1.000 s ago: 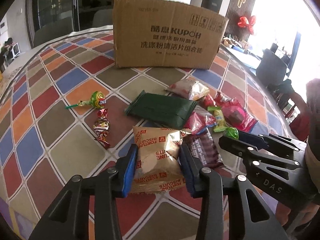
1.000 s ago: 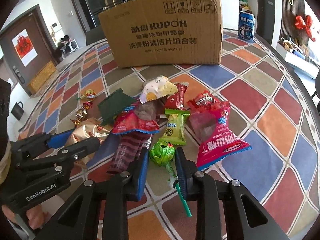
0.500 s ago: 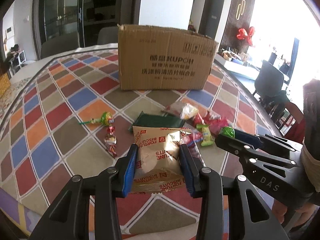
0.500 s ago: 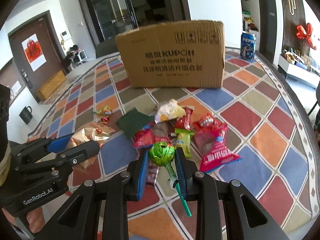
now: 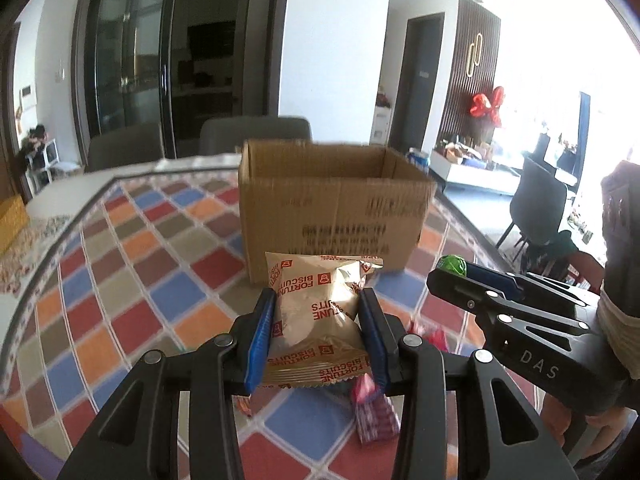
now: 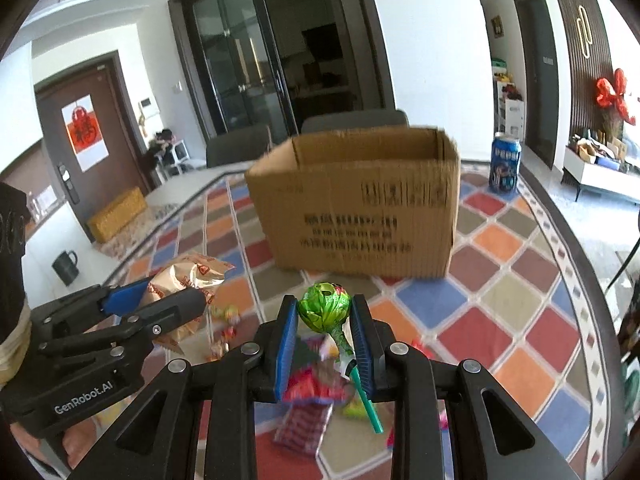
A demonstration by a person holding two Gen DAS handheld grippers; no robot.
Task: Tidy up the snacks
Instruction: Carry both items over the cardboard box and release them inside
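Observation:
My left gripper is shut on a beige Fortune Biscuits packet and holds it high above the table, in front of the open cardboard box. My right gripper is shut on a green lollipop, its green stick pointing down. The right gripper also shows in the left wrist view at the right, level with the left one. The left gripper and packet show in the right wrist view. The box stands ahead of both, top open.
Loose snack packets lie on the checkered tablecloth below the grippers. A blue drink can stands right of the box. Chairs stand behind the table's far edge.
Both grippers have risen well above the table with their snacks. The view has tilted up, so the box's open top now shows.

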